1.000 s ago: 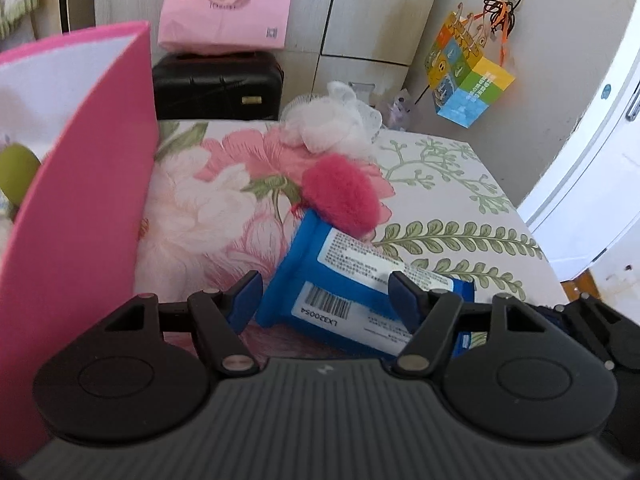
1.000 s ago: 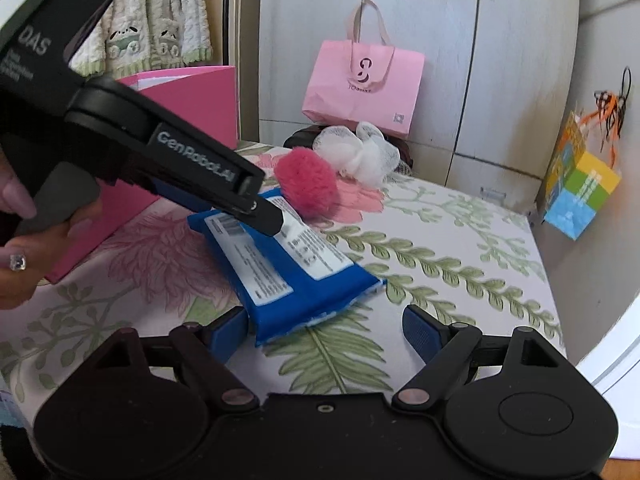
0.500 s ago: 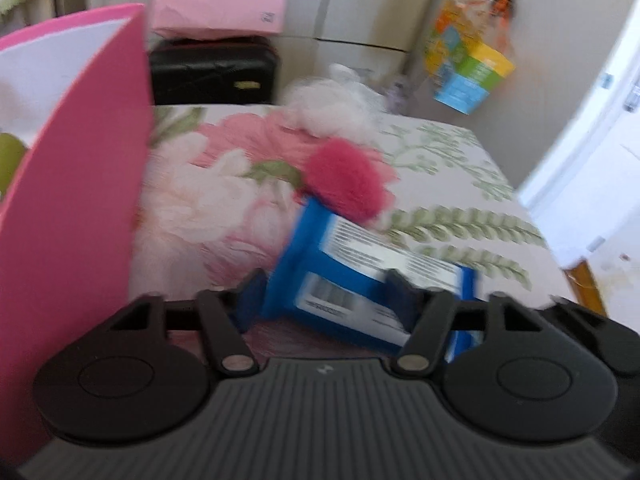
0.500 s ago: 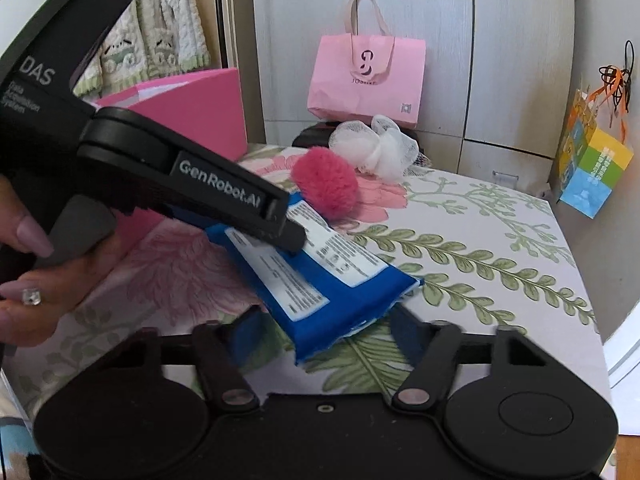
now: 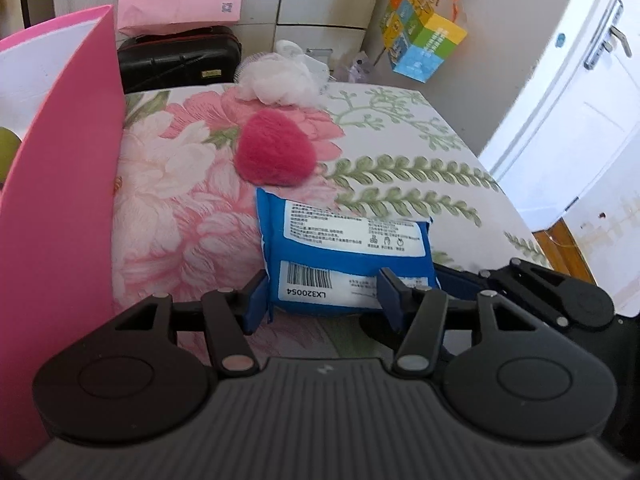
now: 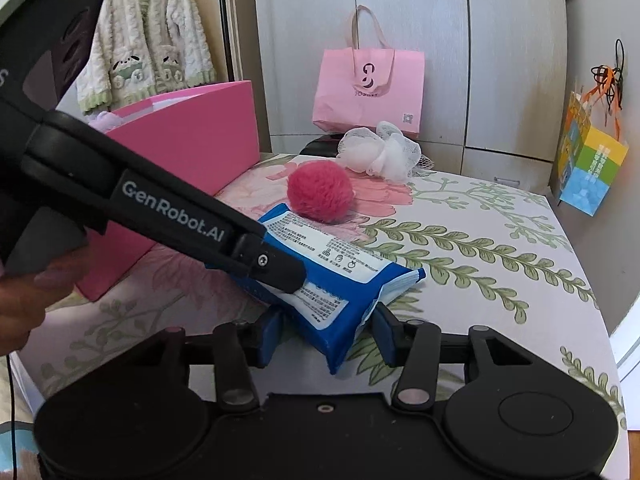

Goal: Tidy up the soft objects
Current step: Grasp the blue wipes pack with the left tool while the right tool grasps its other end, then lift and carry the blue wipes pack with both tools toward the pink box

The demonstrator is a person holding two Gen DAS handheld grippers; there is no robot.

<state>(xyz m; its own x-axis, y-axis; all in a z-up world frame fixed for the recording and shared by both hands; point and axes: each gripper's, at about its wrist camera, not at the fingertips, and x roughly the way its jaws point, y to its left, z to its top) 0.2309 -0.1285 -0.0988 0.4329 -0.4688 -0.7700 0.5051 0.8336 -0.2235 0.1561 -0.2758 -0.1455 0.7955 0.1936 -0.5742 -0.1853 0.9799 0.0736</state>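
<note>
A blue wipes pack (image 5: 348, 256) (image 6: 340, 280) hangs tilted over the flowered table (image 6: 480, 248). My left gripper (image 5: 324, 296) is shut on its near end, and one of its fingers (image 6: 280, 272) lies across the pack in the right wrist view. The jaws of my right gripper (image 6: 328, 332) are closing, with the pack's lower corner between them and the pads touching its sides. Behind the pack lie a fluffy pink ball (image 5: 276, 152) (image 6: 320, 190) and a white mesh puff (image 5: 276, 80) (image 6: 380, 152). A pink box (image 5: 60, 200) (image 6: 192, 132) stands at the left.
A pink paper bag (image 6: 368, 88) sits on a black case (image 5: 180, 56) behind the table, in front of cupboard doors. A colourful bag (image 6: 592, 168) hangs on the right wall. A knitted cardigan (image 6: 148, 32) hangs at the back left. A hand (image 6: 24, 304) holds the left gripper.
The left jaws narrowed onto the pack, which rose and tilted. The right jaws came in from wide apart to the pack's lower corner.
</note>
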